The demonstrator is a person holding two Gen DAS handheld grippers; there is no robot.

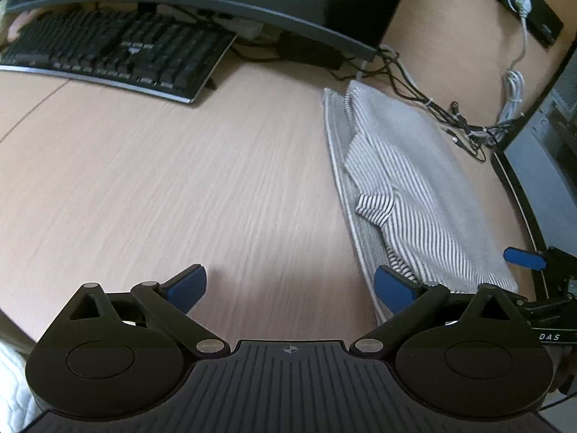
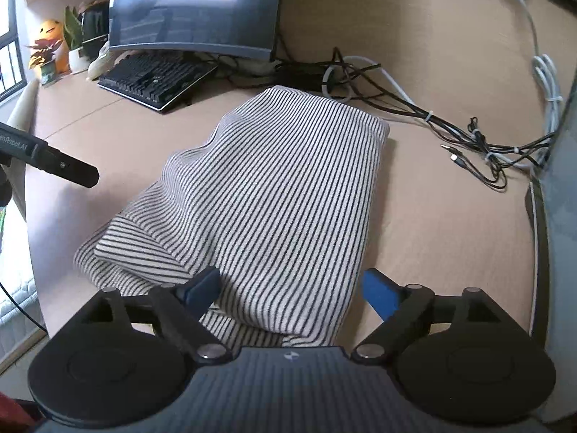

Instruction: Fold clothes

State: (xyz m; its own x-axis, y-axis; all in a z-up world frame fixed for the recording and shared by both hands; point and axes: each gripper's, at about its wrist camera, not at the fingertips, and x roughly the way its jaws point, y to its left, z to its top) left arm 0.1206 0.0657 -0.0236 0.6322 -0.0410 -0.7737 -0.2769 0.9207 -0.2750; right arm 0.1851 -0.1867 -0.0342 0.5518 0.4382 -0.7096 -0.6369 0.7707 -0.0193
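Right wrist view: a soft, folded striped garment [image 2: 274, 195] (thin dark lines on pale knit) lies on the wood-grain worktop [image 2: 450, 238]. The right hand-held gripper [image 2: 292, 288] gapes wide above its near edge, gripping nothing.

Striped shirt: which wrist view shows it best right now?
The right wrist view. The striped shirt fills the middle of the frame, its whole folded shape visible down to the open right gripper. The left wrist view shows the shirt only obliquely at the right side, partly hidden behind a blue pad.
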